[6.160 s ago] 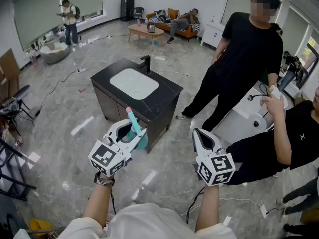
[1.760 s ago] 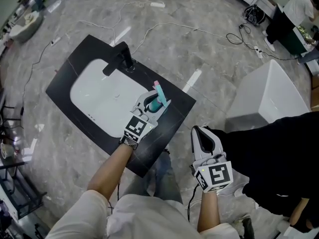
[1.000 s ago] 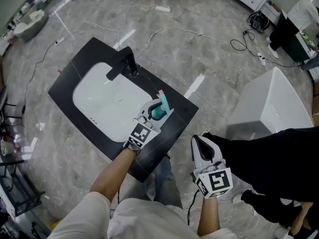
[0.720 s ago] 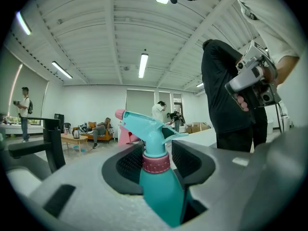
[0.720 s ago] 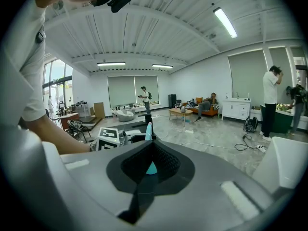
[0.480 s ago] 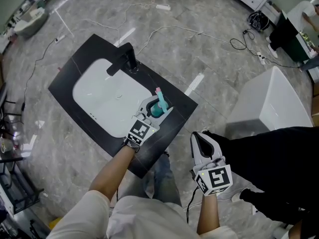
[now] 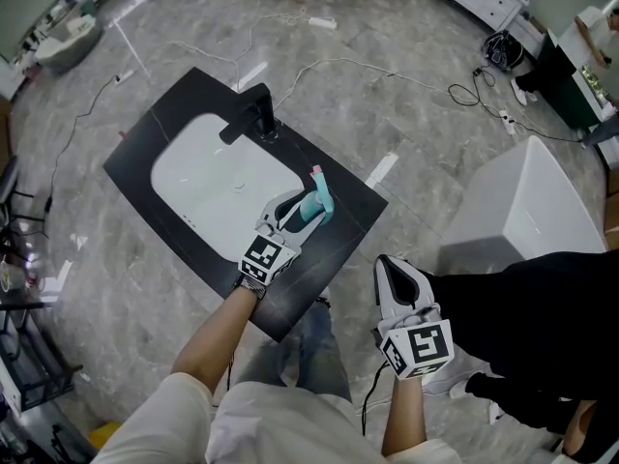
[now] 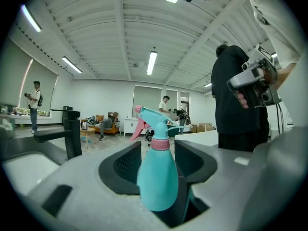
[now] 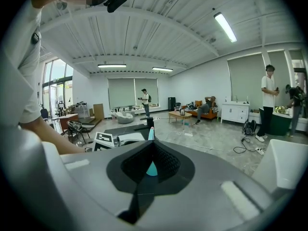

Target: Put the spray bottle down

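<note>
My left gripper (image 7: 294,212) is opening its jaws, spray bottle (image 8: 156,177) upright between them on the counter (image 7: 324,249); my right gripper (image 7: 390,267) is closed, empty.

Grey marble-pattern floor (image 7: 406,104) with loose cables (image 7: 471,92). Black counter (image 7: 131,165) carries white basin (image 7: 218,177) and black faucet (image 7: 253,119). White ribbed ceiling (image 8: 106,32), strip lights (image 8: 151,62). Blinds cover windows (image 9: 127,93).
</note>
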### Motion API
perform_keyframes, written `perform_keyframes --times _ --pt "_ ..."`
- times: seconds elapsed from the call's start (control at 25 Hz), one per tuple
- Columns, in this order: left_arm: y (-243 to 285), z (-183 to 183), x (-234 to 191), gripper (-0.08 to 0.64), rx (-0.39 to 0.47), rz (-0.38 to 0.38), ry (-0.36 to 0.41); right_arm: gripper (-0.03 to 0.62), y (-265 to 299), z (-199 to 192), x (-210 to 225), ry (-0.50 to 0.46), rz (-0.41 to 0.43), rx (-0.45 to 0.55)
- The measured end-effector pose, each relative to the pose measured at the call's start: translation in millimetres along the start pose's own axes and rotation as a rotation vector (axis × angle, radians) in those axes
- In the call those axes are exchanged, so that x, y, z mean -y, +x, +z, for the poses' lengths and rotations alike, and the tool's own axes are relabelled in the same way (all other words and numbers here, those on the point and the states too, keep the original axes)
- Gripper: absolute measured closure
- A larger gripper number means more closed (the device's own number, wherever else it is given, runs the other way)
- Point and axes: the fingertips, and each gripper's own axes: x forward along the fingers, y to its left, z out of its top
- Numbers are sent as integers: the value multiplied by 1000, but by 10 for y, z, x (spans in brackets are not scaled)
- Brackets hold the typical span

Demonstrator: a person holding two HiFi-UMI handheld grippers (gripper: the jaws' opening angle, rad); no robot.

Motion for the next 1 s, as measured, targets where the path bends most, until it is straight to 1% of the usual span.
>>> perform_keyframes --times 0.12,0.2,0.24,0.28,0.32,0.44,0.56,0.68,1.0 --pt "-169 14 -4 347 -6 -1 -5 584 -48 71 -50 1 -19 9" --pt "-300 62 -37 369 -5 12 -2 584 -74 133 -94 -3 -27 21" --pt "-372 89 -69 398 -11 30 4 584 -86 164 -119 -6 -30 27" --pt "-446 112 -107 442 -22 54 14 584 -100 192 -146 -8 -32 32" --pt "-523 133 -143 465 -37 78 24 584 -115 216 -179 -9 -34 37" --pt "-766 249 -197 509 -70 129 46 584 -158 285 -328 -13 -34 45" --pt "-1005 449 -196 555 -73 151 60 584 -174 374 -500 -25 -22 55" --pt "-1234 630 -132 555 -81 147 69 584 -178 454 -658 -33 -6 64" --pt "-1910 1343 -39 555 -39 174 83 584 -209 802 -1055 -59 38 96"
